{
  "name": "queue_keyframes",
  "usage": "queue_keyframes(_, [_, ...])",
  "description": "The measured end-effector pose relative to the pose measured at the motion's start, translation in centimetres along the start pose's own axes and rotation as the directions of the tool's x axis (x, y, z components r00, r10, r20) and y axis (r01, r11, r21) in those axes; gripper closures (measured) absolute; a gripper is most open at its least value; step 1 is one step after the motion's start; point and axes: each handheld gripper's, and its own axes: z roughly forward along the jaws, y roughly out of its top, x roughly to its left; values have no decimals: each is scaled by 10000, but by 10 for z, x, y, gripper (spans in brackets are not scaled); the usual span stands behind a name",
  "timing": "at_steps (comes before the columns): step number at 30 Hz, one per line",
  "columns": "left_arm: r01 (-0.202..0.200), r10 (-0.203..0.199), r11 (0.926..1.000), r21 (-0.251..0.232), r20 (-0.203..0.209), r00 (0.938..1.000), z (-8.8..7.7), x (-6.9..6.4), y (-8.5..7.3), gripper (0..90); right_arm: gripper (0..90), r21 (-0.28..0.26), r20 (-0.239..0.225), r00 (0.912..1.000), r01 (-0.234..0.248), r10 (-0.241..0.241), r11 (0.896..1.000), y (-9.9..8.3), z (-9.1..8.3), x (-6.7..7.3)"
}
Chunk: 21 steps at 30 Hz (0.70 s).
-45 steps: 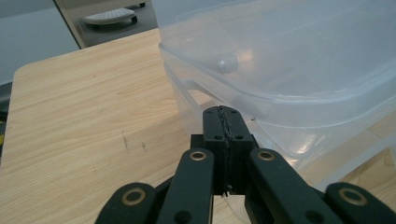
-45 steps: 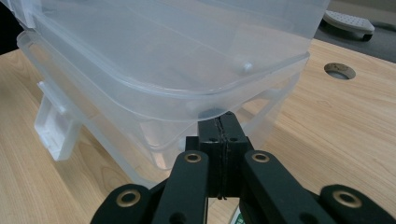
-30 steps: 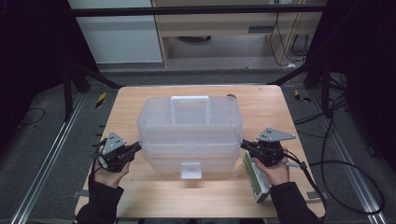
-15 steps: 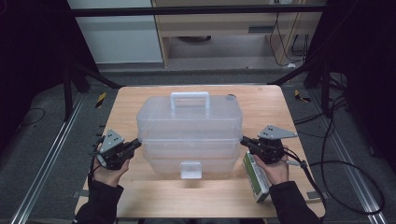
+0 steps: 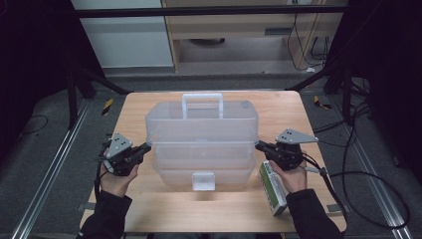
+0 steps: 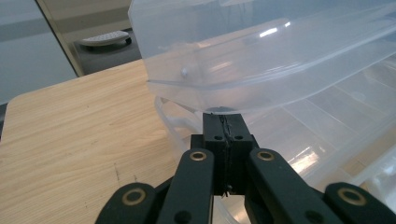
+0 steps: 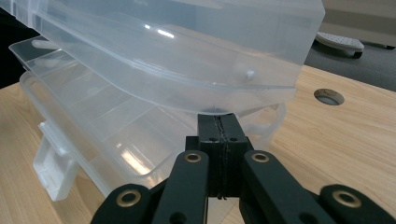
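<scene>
A clear plastic toolbox (image 5: 201, 167) stands mid-table, its white latch (image 5: 203, 180) facing the person. Its lid (image 5: 201, 122), with a white handle (image 5: 202, 99), is raised at the front and tilted back. My left gripper (image 5: 146, 148) is shut, its tip under the lid's left rim. My right gripper (image 5: 259, 145) is shut too, its tip under the right rim. In the left gripper view the closed jaws (image 6: 222, 116) touch the underside of the lid (image 6: 261, 60). The right gripper view shows the same: closed jaws (image 7: 217, 116) against the lid (image 7: 177, 51), with the open tray below.
A green and white carton (image 5: 272, 186) lies on the wooden table (image 5: 164, 209) just under the person's right hand. A round cable hole (image 7: 328, 96) sits in the tabletop beyond the box. Dark floor, cables and a cabinet surround the table.
The lid's front edge has risen and the lid has tilted further back, its handle standing more upright. Both grippers have edged up with it, still shut.
</scene>
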Motion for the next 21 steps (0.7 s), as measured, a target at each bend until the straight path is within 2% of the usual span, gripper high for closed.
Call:
queue_keyframes(11, [55, -55, 9999, -150, 41, 10000, 4, 3, 5, 897, 900, -115, -46, 10000, 5, -5, 9999, 5, 2, -2])
queue_keyframes(16, [-51, 51, 9999, -98, -8, 10000, 5, 1, 3, 892, 900, -98, -21, 10000, 34, -34, 9999, 5, 2, -2])
queue_keyframes(21, [-260, 259, 9997, -10, -370, 9990, 0, -3, -3, 828, 900, -66, -58, 10000, 70, -71, 10000, 5, 3, -1])
